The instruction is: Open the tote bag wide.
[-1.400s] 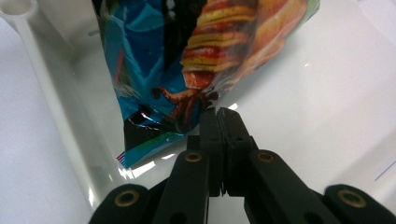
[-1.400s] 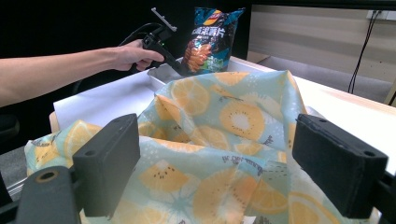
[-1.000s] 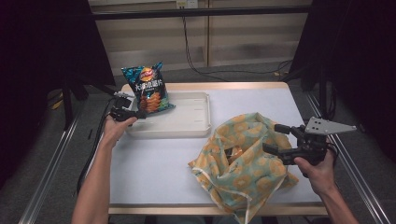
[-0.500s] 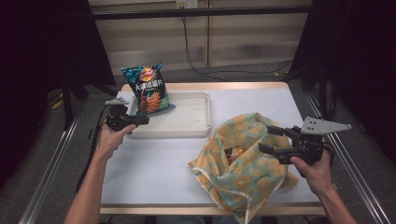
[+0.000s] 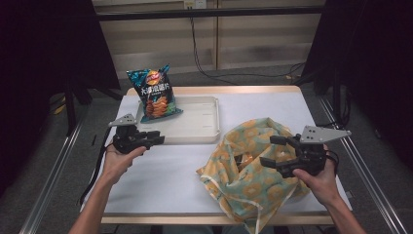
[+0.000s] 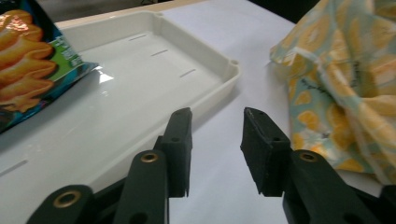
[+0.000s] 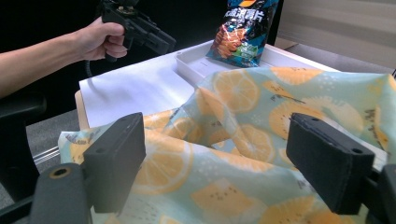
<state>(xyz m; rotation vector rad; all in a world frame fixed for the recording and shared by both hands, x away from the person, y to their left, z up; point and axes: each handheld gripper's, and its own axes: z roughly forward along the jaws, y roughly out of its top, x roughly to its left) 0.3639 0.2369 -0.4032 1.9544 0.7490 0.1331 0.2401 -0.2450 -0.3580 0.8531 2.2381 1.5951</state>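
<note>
1. While both hands sit low over the white-covered table (image 5: 170, 180), the left claw (image 5: 158, 139) hangs just off the near left corner of the shallow cream plastic tray (image 5: 199, 127), not touching it. Its jaws have just been opening and now stand partly spread – nothing lies between them, as the left gripper view shows bare table in the gap (image 6: 215, 140).
2. Left hand (image 5: 119, 161) grips the black handle; the grey three-cornered plate on top of the tool faces up.
3. Blue foil chip bag with orange crisps printed on it (image 5: 153, 92) – it leans tilted at the far left end of the tray, lower edge resting inside the tray, top rising past the far rim. Well apart from the left claw.
4. Teal cloth drawstring bag patterned with orange and lemon slices (image 5: 253, 170) lies crumpled on the near right part of the table, close to the tray's right end but not visibly touching it. Its mouth gapes toward the middle; something orange shows inside, too dark to identify.
5. Right claw (image 5: 272, 151) is held over the cloth bag, pointing left toward the opening. Jaws widely spread; in the right gripper view the two pads stand far apart with cloth below and beyond them, none pinched (image 7: 224, 158).
6. Right hand (image 5: 319, 178) sits at the bag's right edge, near the table's near right corner.
</note>
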